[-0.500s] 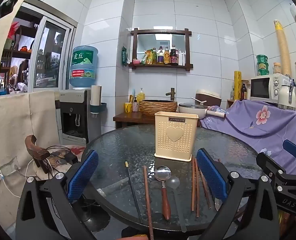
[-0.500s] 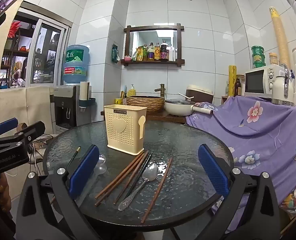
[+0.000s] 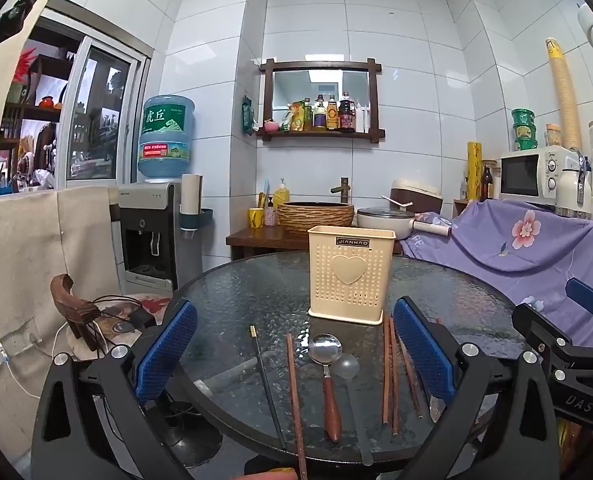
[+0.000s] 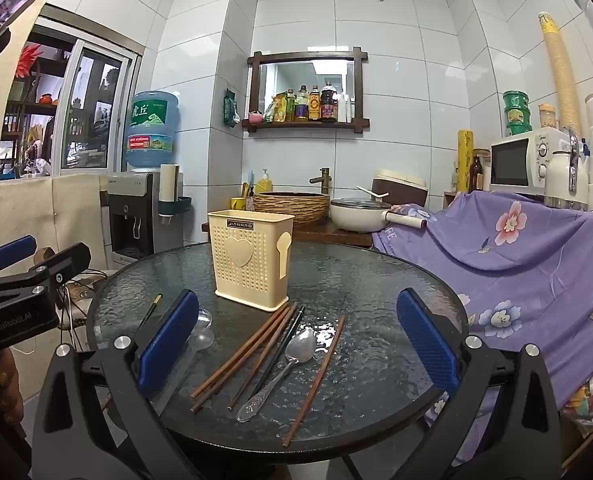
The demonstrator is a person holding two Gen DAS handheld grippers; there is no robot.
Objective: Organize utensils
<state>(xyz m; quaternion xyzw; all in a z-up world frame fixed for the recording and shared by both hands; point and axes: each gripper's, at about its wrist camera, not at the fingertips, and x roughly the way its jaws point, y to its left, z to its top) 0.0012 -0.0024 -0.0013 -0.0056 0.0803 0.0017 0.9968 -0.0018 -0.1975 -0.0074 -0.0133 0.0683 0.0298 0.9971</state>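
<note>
Cream plastic, dotted with holes and marked with a heart, the utensil holder [image 3: 350, 276] stood upright on the round glass table [image 3: 256, 292], toward twelve o'clock from the loose cutlery. Both tongs hung released, nothing between their blue pads. The left gripper [image 3: 294, 354] hovered over the table's near edge; between its jaws lay a black chopstick [image 3: 266, 380] at ten o'clock, a brown chopstick [image 3: 295, 396], a wooden-handled spoon [image 3: 328, 376] and a clear spoon [image 3: 350, 388] toward six o'clock, and a bundle of brown chopsticks [image 3: 390, 372] at three o'clock, running up to touch the holder's base. The right gripper [image 4: 294, 346] framed the same bundle, fanned out from the holder's foot, beside a metal spoon [image 4: 288, 364] and a lone brown chopstick [image 4: 316, 376] at four o'clock of it
</note>
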